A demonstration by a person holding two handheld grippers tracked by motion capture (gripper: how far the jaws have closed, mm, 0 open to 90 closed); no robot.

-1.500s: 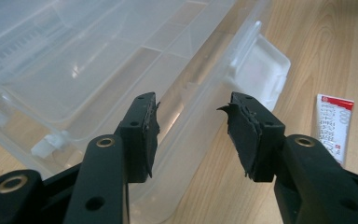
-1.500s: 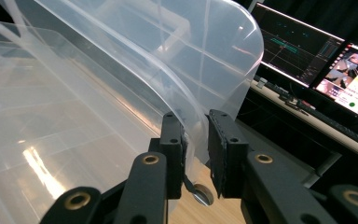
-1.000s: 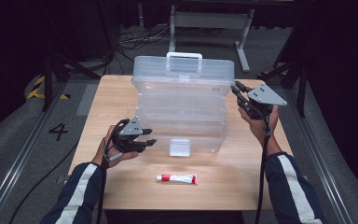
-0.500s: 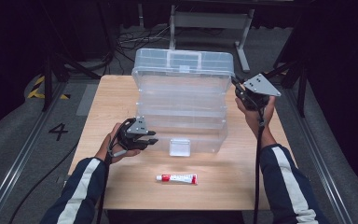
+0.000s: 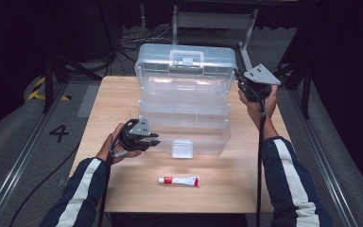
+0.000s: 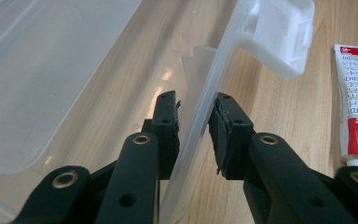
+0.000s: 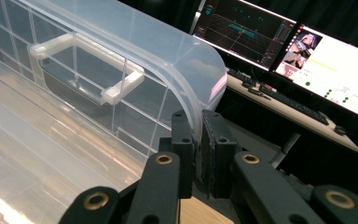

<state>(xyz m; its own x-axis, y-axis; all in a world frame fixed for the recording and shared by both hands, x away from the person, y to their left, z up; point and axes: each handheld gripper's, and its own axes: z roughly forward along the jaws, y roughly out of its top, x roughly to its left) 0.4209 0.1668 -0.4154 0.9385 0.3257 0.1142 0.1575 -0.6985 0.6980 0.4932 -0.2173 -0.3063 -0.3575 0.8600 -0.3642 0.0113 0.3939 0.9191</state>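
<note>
- Pinching what with the left gripper [image 6: 196, 100]?
- Just been closing on the front wall of the clear box [image 5: 194, 135], now pinching it. Runs long, side to side.
- And with the right gripper [image 7: 196, 116]?
- Pressed tight on the lid [image 7: 121, 28], standing up at the back. Nearer to it than the left.
- Anything inside?
- Looks empty. Just a tube [image 5: 179, 180] lying outside, near the left gripper
</note>
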